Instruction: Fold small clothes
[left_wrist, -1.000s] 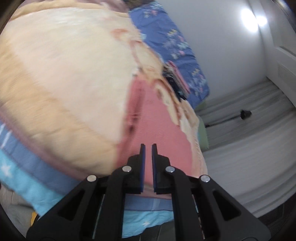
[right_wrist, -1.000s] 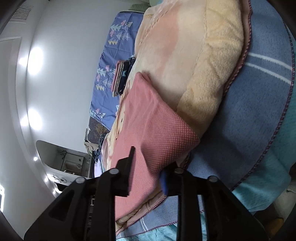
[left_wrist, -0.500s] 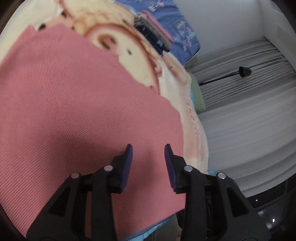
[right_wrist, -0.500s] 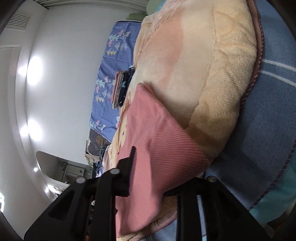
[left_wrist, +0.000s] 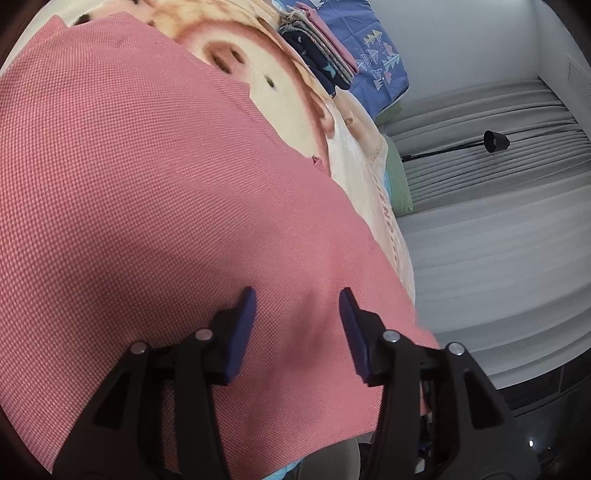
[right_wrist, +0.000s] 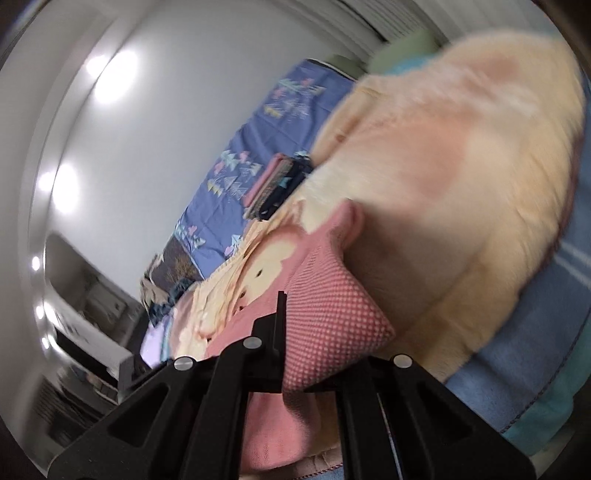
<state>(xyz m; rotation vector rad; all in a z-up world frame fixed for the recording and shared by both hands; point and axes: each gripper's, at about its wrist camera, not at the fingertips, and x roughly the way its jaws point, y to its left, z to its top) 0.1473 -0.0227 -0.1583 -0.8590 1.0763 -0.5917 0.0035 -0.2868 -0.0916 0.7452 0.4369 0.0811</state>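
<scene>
A pink knit garment (left_wrist: 155, 192) lies spread on a cream cartoon blanket (left_wrist: 295, 96) on the bed. My left gripper (left_wrist: 297, 308) is open, its blue-padded fingers just above the garment near its right edge. In the right wrist view the same pink garment (right_wrist: 325, 328) has a raised corner lying between the fingers of my right gripper (right_wrist: 321, 354). The left finger shows and the right fingertip is hidden under the cloth, so I cannot tell whether the jaws are closed on it.
A stack of folded clothes (left_wrist: 321, 59) sits on a blue patterned sheet (left_wrist: 373, 55) at the far side, and also shows in the right wrist view (right_wrist: 277, 184). A bed edge, grey pleated curtain (left_wrist: 491, 221) and black lamp (left_wrist: 495, 140) are to the right.
My left gripper went from shut to open and moved down close over the pink garment. The right gripper swung, and the garment corner now rises between its fingers.
</scene>
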